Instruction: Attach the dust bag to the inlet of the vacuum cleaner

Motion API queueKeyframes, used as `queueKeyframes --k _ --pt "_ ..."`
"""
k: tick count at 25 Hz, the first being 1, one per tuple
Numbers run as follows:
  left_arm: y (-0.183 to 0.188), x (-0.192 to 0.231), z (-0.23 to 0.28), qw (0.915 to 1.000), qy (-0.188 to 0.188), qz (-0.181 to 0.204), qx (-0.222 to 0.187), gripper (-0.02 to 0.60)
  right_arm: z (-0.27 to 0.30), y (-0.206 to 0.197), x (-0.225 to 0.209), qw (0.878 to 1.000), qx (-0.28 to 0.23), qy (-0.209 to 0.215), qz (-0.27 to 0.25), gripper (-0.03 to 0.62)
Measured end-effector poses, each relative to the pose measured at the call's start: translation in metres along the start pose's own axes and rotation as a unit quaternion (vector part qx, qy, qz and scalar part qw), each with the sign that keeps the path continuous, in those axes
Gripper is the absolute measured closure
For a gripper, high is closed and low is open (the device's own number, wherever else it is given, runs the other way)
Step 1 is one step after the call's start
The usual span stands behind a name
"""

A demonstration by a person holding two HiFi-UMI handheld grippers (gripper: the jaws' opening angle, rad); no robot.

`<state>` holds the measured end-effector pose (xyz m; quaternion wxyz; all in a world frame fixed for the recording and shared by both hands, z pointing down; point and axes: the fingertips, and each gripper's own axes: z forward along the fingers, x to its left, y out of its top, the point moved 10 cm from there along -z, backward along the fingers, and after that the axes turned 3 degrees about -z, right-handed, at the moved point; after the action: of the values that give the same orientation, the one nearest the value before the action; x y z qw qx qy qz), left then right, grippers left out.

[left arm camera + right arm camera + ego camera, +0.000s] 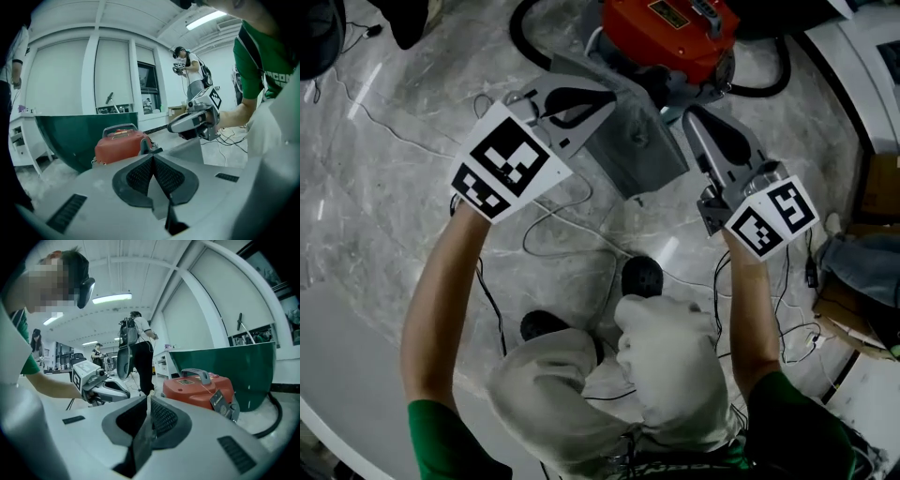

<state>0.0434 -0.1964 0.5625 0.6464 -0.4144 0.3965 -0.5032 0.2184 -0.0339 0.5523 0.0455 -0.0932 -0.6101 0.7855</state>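
Note:
A grey dust bag hangs stretched between my two grippers, above the marble floor. My left gripper is shut on the bag's left edge. In the left gripper view its pads meet on a thin grey sheet. My right gripper is shut on the right edge, and a dark fold of the bag sits between its pads. The red vacuum cleaner stands just beyond the bag, also in both gripper views. Its inlet is hidden from me.
A black hose curls round the vacuum. Thin cables lie across the floor by my knees. A big green tub stands behind the vacuum. Other people stand farther off. Boxes and clutter sit at the right.

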Motion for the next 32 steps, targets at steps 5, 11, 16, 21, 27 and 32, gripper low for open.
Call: queueKeyframes --k 5,11,16,21,27,32 --pt "0.048 -0.003 -0.053 0.9983 0.024 -0.054 -0.002 0.577 -0.028 0.068 0.030 0.999 0.051 -0.002 0.012 0.576" --pt "0.138 -0.008 -0.122 0.9942 0.046 -0.096 -0.001 0.577 -0.061 0.181 0.065 0.996 0.083 0.007 0.025 0.585" --pt "0.211 -0.018 -0.184 0.9884 0.068 -0.136 -0.005 0.577 -0.085 0.274 0.099 0.996 0.089 0.009 0.028 0.585" --pt "0.277 -0.034 -0.244 0.9773 0.090 -0.192 -0.012 0.577 -0.104 0.360 0.140 0.998 0.065 -0.011 0.009 0.585" --pt "0.344 -0.060 -0.318 0.9534 0.159 -0.255 -0.028 0.577 -0.121 0.439 0.187 0.996 0.067 -0.017 0.048 0.585" --pt "0.377 -0.092 -0.349 0.9423 0.169 -0.286 -0.039 0.577 -0.135 0.482 0.229 0.997 0.067 0.006 0.048 0.585"
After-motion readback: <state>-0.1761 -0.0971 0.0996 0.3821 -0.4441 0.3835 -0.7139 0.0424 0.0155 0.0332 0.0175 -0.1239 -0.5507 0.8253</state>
